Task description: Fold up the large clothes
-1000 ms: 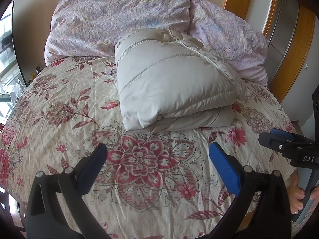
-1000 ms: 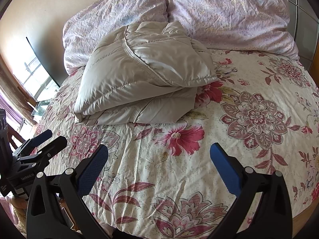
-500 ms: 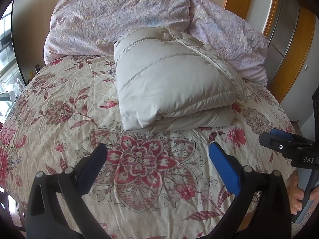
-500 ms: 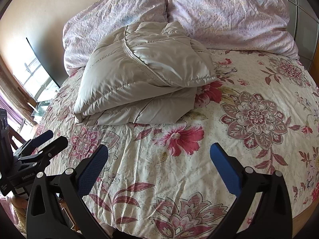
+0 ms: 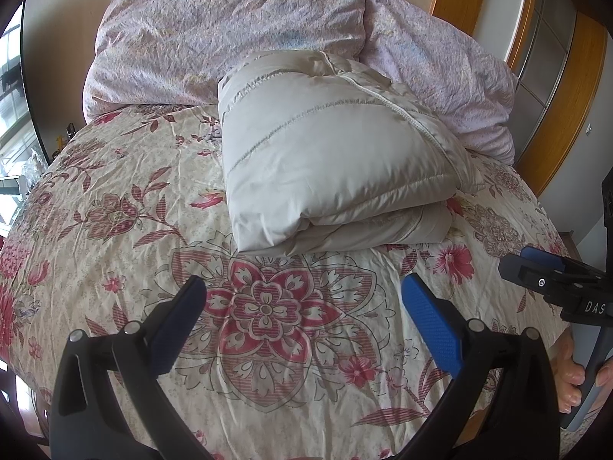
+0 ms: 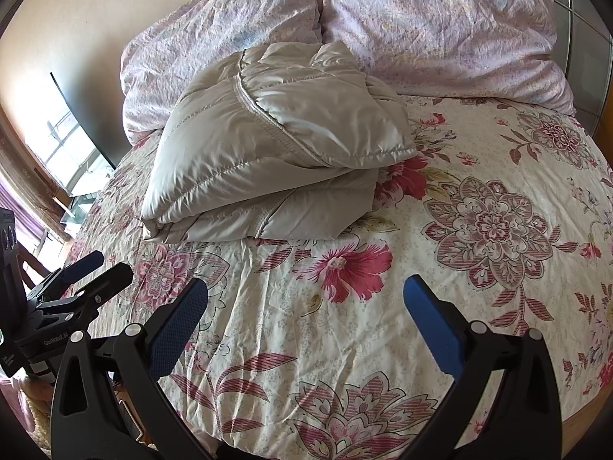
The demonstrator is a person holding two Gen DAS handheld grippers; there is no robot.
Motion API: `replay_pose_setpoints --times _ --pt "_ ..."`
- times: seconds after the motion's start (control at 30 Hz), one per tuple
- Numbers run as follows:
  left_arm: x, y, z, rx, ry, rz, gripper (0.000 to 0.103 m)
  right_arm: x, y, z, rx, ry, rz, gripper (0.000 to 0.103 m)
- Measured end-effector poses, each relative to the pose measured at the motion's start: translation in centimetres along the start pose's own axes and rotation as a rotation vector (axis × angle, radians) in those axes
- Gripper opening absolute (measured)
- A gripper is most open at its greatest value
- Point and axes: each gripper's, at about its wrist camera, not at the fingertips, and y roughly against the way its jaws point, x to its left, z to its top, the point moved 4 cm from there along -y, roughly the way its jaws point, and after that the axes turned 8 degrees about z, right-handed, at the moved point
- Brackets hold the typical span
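Note:
A beige quilted down jacket (image 5: 329,165) lies folded into a thick bundle on the flowered bed cover, near the pillows; it also shows in the right wrist view (image 6: 276,145). My left gripper (image 5: 302,306) is open and empty, held above the cover well short of the jacket. My right gripper (image 6: 306,306) is open and empty too, held above the cover in front of the jacket's right end. Each gripper shows at the edge of the other's view: the right one (image 5: 551,276), the left one (image 6: 88,280).
The bed's flowered cover (image 5: 115,230) spreads across both views. Two lilac pillows (image 5: 230,30) (image 6: 440,27) lie against the headboard behind the jacket. A wooden door frame (image 5: 567,107) stands to the right, a window (image 6: 65,145) to the left.
Both grippers have drifted slightly; the jacket sits a touch higher in the left wrist view. Both grippers stay open and the jacket has not moved.

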Motion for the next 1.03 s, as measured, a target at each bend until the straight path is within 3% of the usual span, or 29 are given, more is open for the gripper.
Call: replay_pose_setpoints --times 1.03 --pt "0.07 -0.45 0.10 0.014 0.004 0.003 0.101 -0.50 -0.28 0.15 0.005 0.004 -0.003 0.102"
